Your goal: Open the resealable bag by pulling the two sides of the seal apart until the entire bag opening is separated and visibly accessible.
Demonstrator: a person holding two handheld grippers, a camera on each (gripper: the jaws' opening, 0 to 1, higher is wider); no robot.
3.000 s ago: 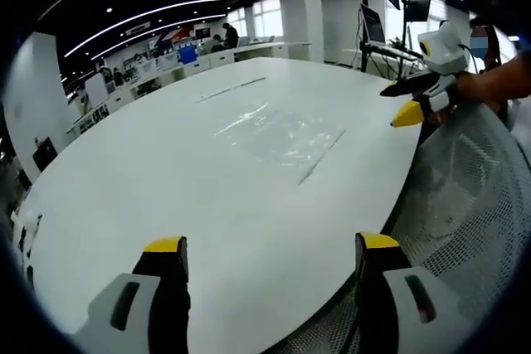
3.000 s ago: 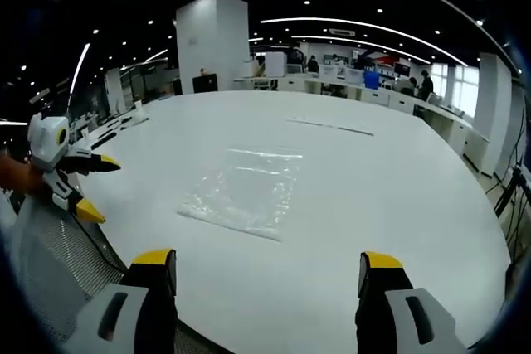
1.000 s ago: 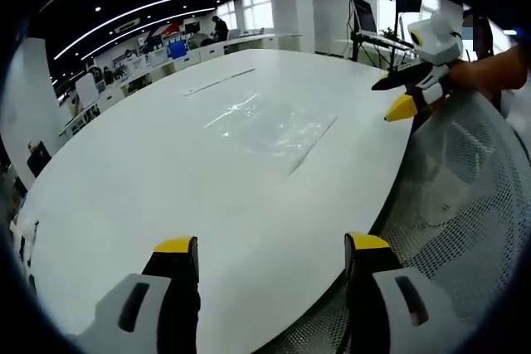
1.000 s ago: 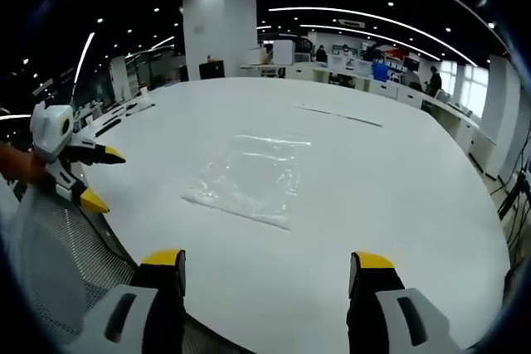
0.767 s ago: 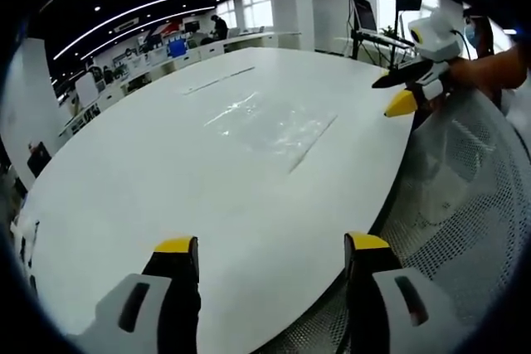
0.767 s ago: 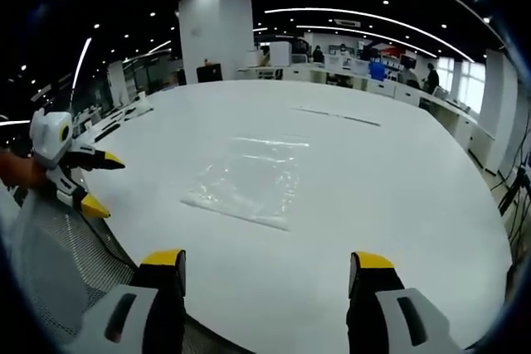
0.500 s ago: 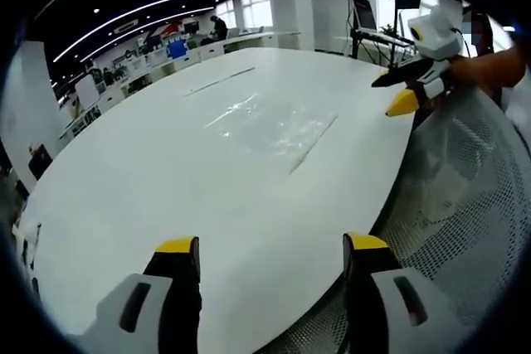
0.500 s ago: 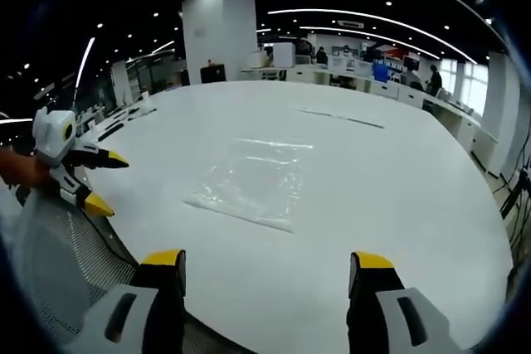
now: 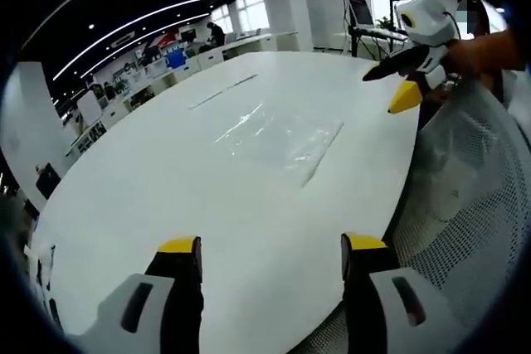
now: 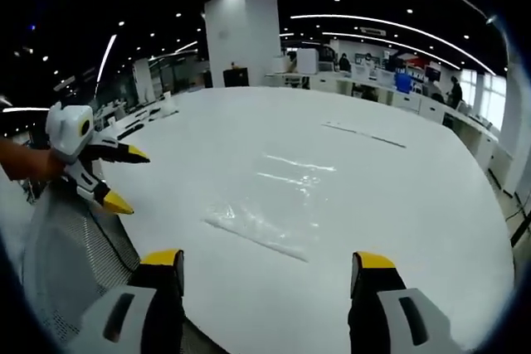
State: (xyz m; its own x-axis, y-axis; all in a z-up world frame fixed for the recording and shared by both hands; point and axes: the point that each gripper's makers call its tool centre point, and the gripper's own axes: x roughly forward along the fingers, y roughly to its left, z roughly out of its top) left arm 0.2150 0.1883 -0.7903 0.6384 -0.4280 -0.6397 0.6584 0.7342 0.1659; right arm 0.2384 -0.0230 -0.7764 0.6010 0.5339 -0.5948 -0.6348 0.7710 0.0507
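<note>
A clear resealable bag (image 9: 280, 138) lies flat on the big white table (image 9: 166, 188); in the right gripper view the bag (image 10: 274, 201) has its sealed edge toward me. My left gripper (image 9: 271, 248) hovers open above the table's near edge, well short of the bag. My right gripper (image 10: 263, 263) is open too, its yellow tips over the table edge with the bag a short way ahead. The right gripper (image 9: 400, 80) appears at the upper right of the left gripper view, the left gripper (image 10: 124, 178) at the left of the right gripper view. Both hold nothing.
A white mesh chair back (image 9: 465, 205) stands beside the table edge, and the mesh chair (image 10: 66, 263) also sits low left in the right gripper view. Desks, monitors and people stand far behind. A thin strip (image 10: 365, 136) lies on the far tabletop.
Both cameras have shifted a little; the bag sits slightly lower and nearer in the right gripper view. Both grippers stay open and the bag has not moved.
</note>
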